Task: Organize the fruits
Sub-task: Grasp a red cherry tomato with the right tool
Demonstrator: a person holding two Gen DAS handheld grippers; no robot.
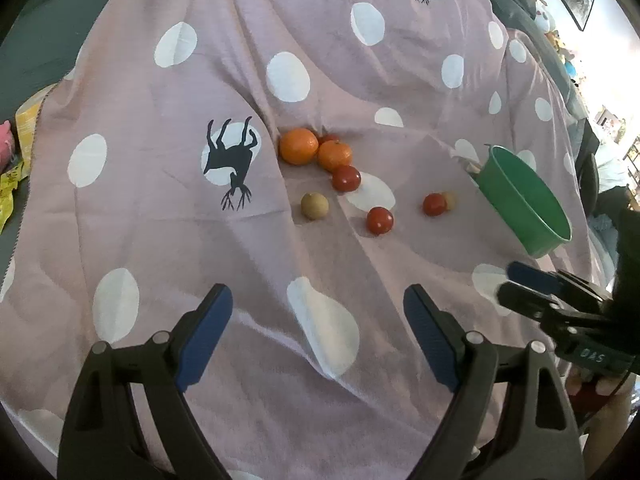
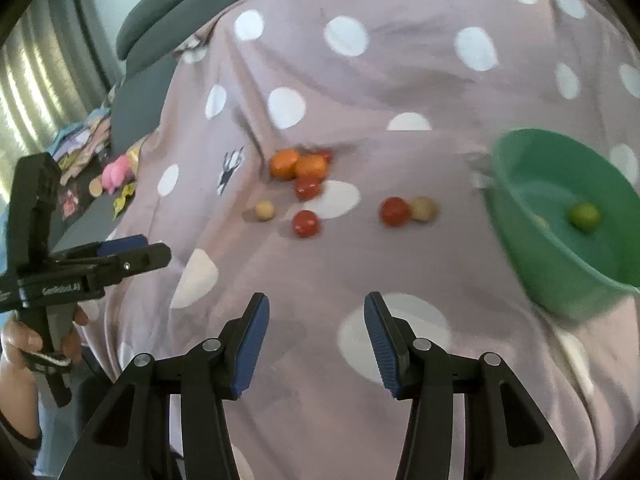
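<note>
Hovering over bare pink cloth (image 1: 248, 264), your left gripper (image 1: 318, 312) and right gripper (image 2: 316, 328) gape empty; fruits (image 1: 316, 152) cluster ahead, green bowl (image 2: 532, 216) right, near the cloth's edge.

Black hand-held gripper (image 1: 318, 320) frames, ribbed blue pads (image 1: 208, 336), silver screws.

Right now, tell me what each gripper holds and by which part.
Nothing is held. The left gripper and right gripper both stand open over the pink polka-dot cloth, with no fruit between their blue pads.
</note>
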